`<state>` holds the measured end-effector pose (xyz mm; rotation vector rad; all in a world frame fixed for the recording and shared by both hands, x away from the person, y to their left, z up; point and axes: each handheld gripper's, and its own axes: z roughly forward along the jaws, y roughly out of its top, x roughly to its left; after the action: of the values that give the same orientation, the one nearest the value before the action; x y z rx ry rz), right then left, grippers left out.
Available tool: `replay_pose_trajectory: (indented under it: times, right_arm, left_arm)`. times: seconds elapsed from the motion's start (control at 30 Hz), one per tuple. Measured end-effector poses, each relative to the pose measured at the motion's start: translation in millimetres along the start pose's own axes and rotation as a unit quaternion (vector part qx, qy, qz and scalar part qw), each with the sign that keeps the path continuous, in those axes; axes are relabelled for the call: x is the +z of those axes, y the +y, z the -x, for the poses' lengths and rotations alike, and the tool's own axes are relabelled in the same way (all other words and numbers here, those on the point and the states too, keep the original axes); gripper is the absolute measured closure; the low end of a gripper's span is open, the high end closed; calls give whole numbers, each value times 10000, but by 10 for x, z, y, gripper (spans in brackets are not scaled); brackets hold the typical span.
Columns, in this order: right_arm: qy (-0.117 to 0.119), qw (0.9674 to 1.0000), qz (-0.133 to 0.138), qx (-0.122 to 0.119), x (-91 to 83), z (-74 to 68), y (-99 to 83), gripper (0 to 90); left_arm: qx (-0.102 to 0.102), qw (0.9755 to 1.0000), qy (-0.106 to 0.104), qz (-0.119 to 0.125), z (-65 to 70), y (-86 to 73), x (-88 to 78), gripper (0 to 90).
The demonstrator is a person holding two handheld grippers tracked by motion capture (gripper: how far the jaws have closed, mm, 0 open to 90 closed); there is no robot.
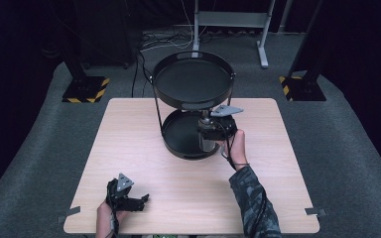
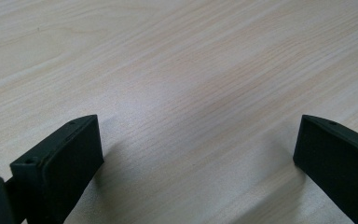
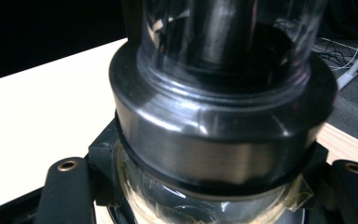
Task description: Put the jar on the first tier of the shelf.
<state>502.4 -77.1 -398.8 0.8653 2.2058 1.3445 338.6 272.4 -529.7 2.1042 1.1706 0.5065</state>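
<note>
Bench (image 1: 129,148): pale wood-grain top, rectangular, rounded corners.

Two-tier stand (image 1: 193,79): two round black trays on thin black rods, rear centre of bench; lower tray (image 1: 176,136) directly beneath upper.

Right forearm, camouflage sleeve (image 1: 250,198), stretched forward. Right hand-held gripper (image 1: 213,130) at lower tray's right edge, jaws clamped on one jar (image 3: 223,107): clear glassy wall, dark smooth band around it.

Left hand-held gripper (image 1: 141,201) low at near-left bench edge, jaws spread wide, nothing between them.
</note>
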Motion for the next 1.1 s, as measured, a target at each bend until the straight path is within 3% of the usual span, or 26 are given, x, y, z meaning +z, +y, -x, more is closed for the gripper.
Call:
replay_pose_trajectory:
  times: [0.43, 0.63, 0.8, 0.83, 1.1]
  right_arm:
    - [-31, 9999, -1, 95, 90, -45, 13, 306]
    - [-39, 10000, 39, 28, 166, -44, 0, 306]
    - [-67, 9999, 33, 75, 229, -56, -21, 306]
    - [-59, 9998, -47, 201, 230, -76, -24, 305]
    - [-146, 9998, 32, 126, 322, -58, -52, 305]
  left_arm:
    - [6, 10000, 10, 6, 4, 0, -1, 10]
    - [13, 10000, 16, 6, 5, 0, -2, 10]
    - [14, 10000, 17, 8, 5, 0, -2, 10]
    - [20, 10000, 19, 8, 4, 0, -2, 10]
    - [18, 10000, 18, 9, 4, 0, -2, 11]
